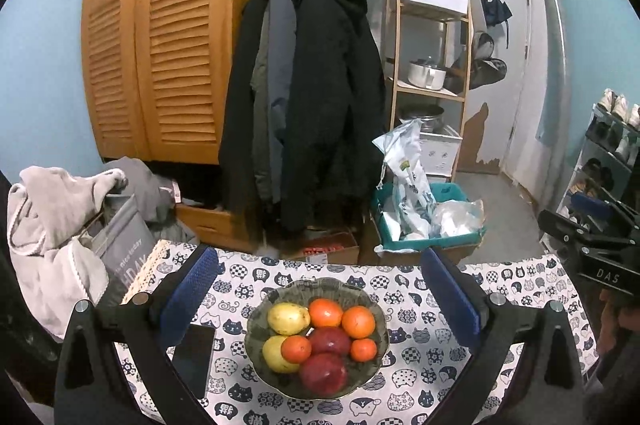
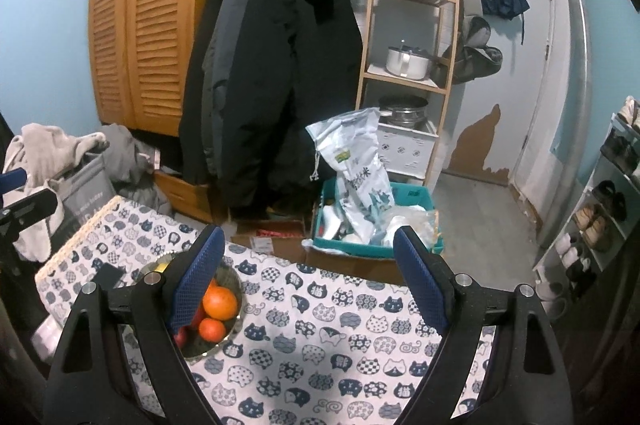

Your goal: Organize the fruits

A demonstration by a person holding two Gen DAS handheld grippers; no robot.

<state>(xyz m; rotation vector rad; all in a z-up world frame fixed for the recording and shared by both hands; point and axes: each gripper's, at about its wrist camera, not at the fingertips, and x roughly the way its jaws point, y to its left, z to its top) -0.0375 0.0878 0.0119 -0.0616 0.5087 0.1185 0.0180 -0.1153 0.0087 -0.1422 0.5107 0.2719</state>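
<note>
The left gripper [image 1: 318,299] is held with its blue pads spread wide and nothing between them, poised above a glass bowl [image 1: 256,313] on the cat-print cloth [image 1: 420,377] of the counter. The fruit is gathered in that bowl: two yellow fruits [image 1: 289,318] at the left, four oranges [image 1: 325,312] through the middle and right, and two dark red fruits [image 1: 323,374] at centre and front. A dark phone [image 1: 194,359] is seen lying just left of the bowl, partly behind the left finger.

The right gripper [image 2: 308,279] is likewise released and empty, hanging over bare cloth to the right of the bowl.

The task appears close to complete, or not yet begun; which cannot be judged. If a fruit is to be taken, a top-lying orange is best approached from above with pads either side, so neighbours are not rolled out and the rim is not struck.

From the right wrist, most of the bowl is hidden behind the left finger; only two oranges and a sliver of red are made out. The kind of yellow and red fruits cannot be told.
</note>
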